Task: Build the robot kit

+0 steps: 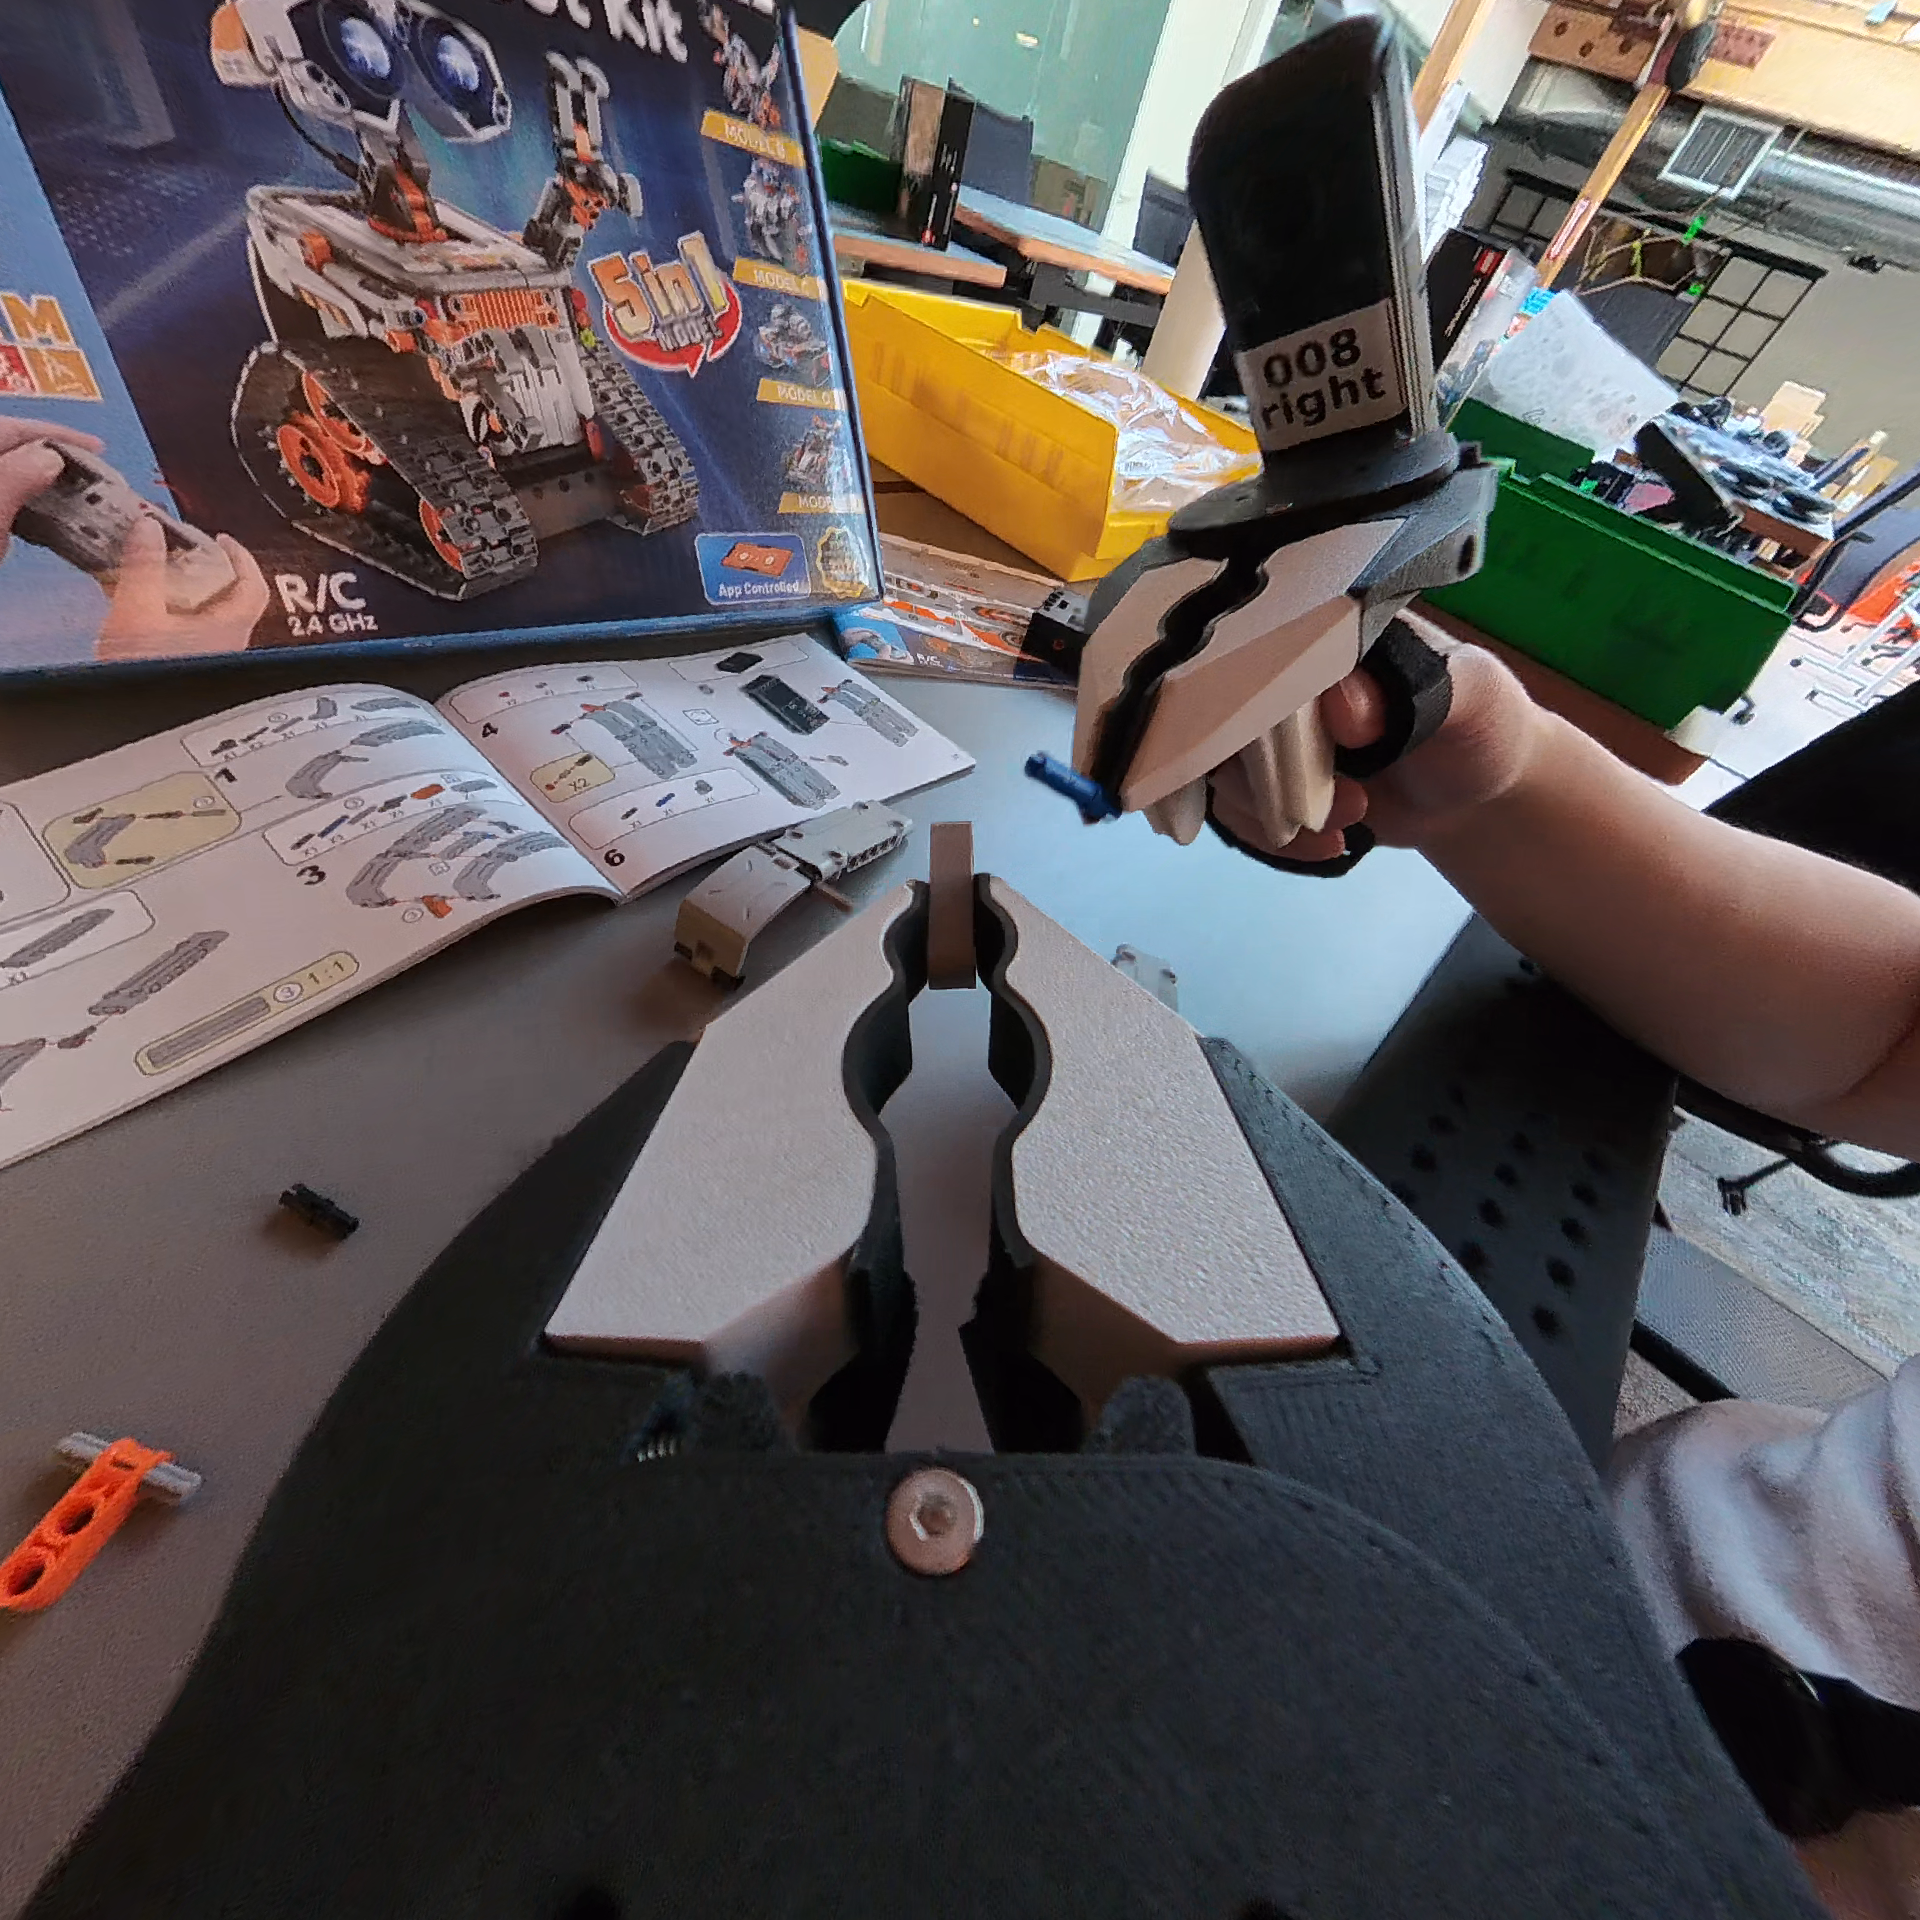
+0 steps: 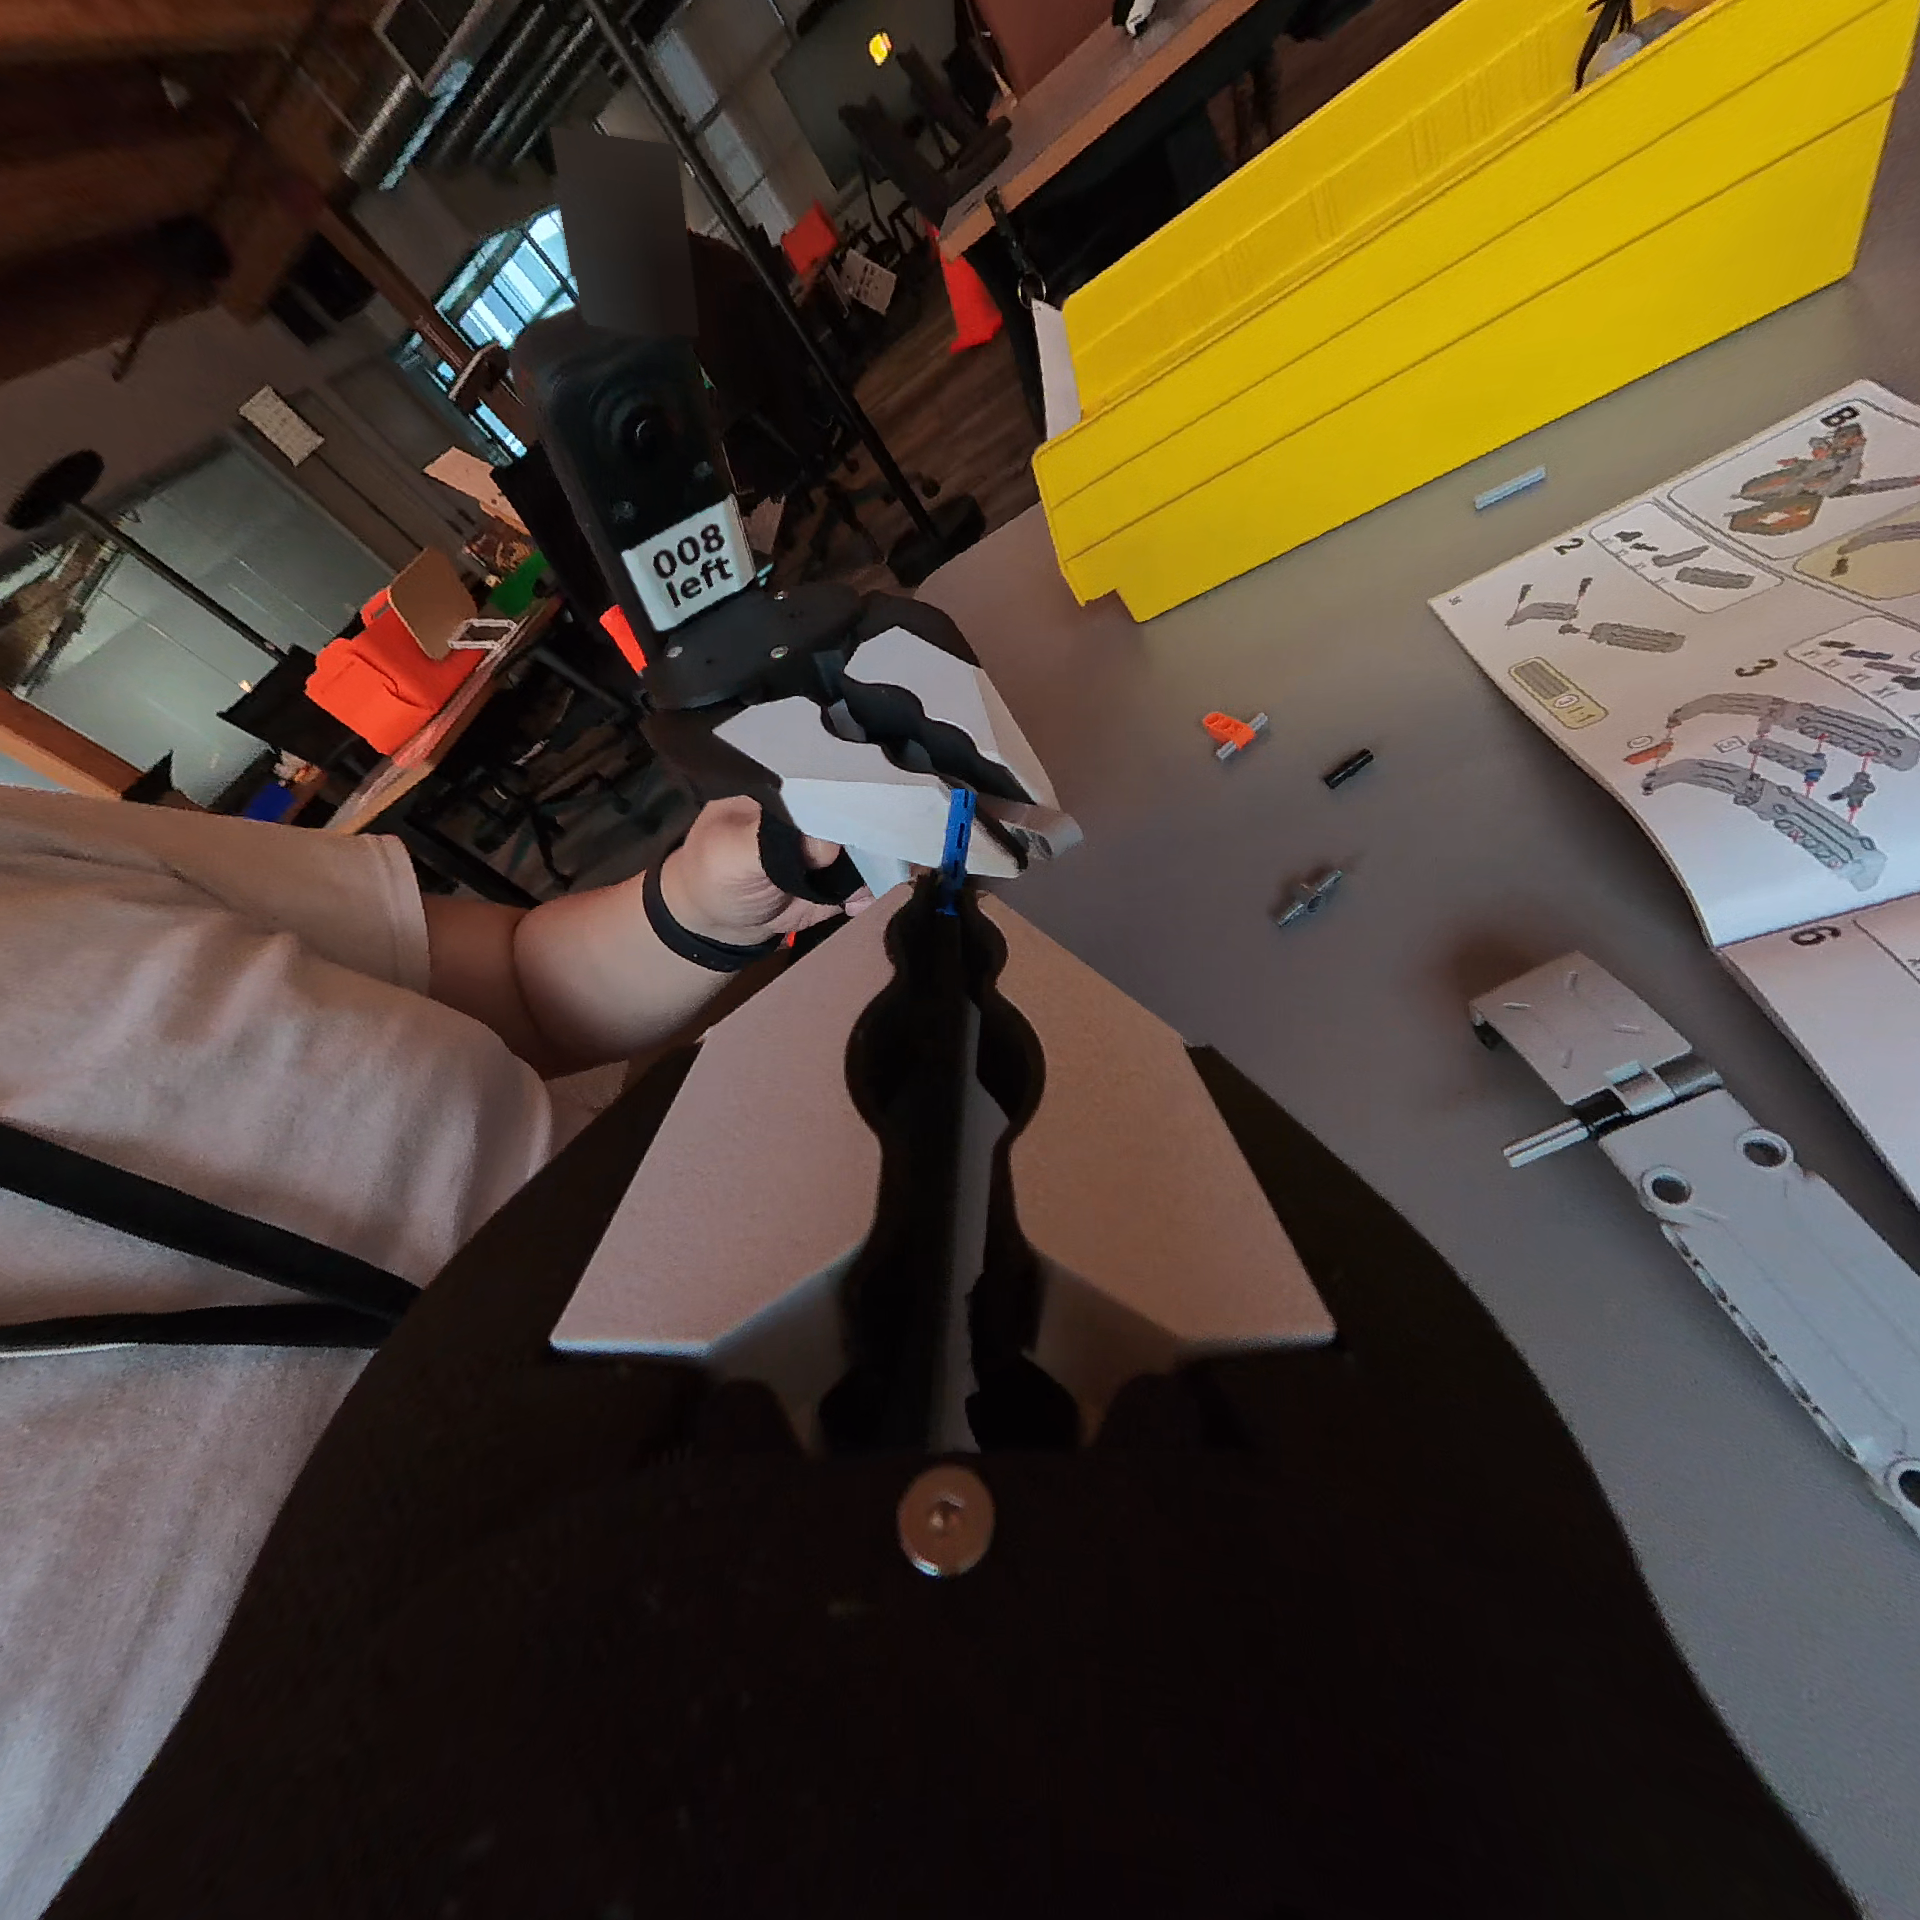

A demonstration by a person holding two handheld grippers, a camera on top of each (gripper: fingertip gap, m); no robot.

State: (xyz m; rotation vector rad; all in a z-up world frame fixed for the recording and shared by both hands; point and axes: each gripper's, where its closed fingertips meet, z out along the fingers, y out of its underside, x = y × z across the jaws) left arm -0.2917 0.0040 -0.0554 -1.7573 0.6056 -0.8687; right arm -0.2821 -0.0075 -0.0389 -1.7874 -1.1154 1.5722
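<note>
- The left gripper [image 1: 951, 914], at the centre of its own view, has its pale fingers clamped on a flat grey plastic building beam [image 1: 951, 904] that stands on edge between the tips.
- The right gripper [image 2: 948, 899] has its fingers pressed together on a small blue plastic connector pin [image 2: 956, 842], which sticks out past the tips; in the right wrist view the pin lies right at the beam's end, though contact cannot be confirmed.
- Judging by the pose, each piece is pinched at one end so its free end stays exposed to the other.
- Both pieces are held above the grey table [image 1: 468, 1195].
- At mid left an open instruction booklet [image 1: 312, 831] lies flat, and a grey motor-like block [image 1: 769, 894] sits just beside it.
- Loose on the table are a black pin [image 1: 317, 1210] and an orange connector [image 1: 78, 1517].
- A blue toy-robot box [image 1: 416, 312] stands at upper left, cut off by the frame; a yellow plastic bin [image 1: 987, 436] lies behind.
- Most of the beam is hidden between the fingers.
</note>
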